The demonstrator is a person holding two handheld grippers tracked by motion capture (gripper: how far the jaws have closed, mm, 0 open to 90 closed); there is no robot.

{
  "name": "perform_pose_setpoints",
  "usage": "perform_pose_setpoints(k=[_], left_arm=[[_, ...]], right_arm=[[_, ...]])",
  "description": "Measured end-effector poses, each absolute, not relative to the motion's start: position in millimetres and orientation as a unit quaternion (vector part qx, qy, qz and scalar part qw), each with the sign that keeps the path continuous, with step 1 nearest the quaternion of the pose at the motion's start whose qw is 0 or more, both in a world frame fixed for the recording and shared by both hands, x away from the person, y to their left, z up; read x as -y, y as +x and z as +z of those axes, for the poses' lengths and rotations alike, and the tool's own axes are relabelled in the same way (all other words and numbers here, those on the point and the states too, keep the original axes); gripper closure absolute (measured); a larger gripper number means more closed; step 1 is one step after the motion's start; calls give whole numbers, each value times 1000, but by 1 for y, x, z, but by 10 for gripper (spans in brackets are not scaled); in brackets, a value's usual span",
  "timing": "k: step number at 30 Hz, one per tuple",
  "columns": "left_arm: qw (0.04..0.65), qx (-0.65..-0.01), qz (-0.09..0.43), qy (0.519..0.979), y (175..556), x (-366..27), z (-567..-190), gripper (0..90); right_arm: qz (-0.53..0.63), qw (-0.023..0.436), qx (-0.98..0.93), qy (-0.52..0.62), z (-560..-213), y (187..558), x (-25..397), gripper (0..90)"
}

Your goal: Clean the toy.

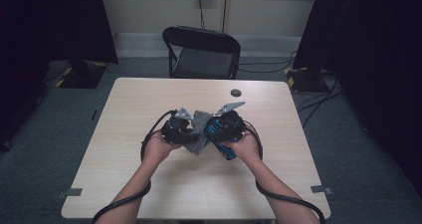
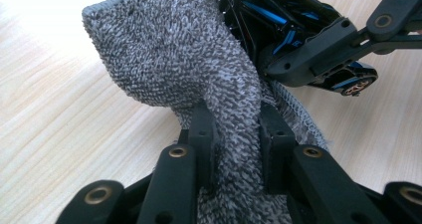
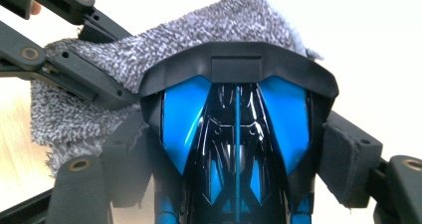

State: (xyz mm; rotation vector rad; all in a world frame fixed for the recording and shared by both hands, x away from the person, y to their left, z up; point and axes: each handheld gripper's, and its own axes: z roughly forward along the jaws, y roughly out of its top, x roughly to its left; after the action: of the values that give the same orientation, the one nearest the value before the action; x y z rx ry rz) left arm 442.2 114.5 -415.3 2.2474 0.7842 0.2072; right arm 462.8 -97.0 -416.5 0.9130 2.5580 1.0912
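- Table (image 1: 149,184): pale wood-grain top, rectangular, fills centre of high view; both forearms enter from bottom edge.
- Folding chair (image 1: 201,52): black, behind table's far edge, upper centre of high view.
- Grey cloth (image 2: 184,69): shaggy terry weave w/ stitched hem; in left gripper view it rises from bottom centre to upper left, bunched, long axis approx. vertical in frame. In high view it sits at table centre, between the two grippers.
- Toy car (image 3: 236,129): glossy black shell w/ bright blue panels, hard plastic, tapered body. In right gripper view its long axis runs bottom to top of frame, blunt matte end toward top, pressed against cloth behind it. In left gripper view it lies at upper right, touching cloth's edge.
- Left gripper (image 2: 234,134): black jaws clamped on a fold of cloth, pads pressing either side; centre-left of hands in high view.
- Right gripper (image 3: 239,149): jaws closed against car's two flanks, padded faces touching shell; right of cloth in high view.
- Small dark disc (image 1: 236,92): round, flat, on table toward far edge, well apart from grippers; material can't tell.
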Motion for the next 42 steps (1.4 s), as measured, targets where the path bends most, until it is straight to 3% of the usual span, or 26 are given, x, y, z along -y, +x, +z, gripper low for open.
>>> perform_pose_setpoints(k=[42], left_arm=[[365, -284, 52, 885, 432, -91, -430, 729]], right_arm=[[379, 114, -859, 325, -402, 470, 90, 254]])
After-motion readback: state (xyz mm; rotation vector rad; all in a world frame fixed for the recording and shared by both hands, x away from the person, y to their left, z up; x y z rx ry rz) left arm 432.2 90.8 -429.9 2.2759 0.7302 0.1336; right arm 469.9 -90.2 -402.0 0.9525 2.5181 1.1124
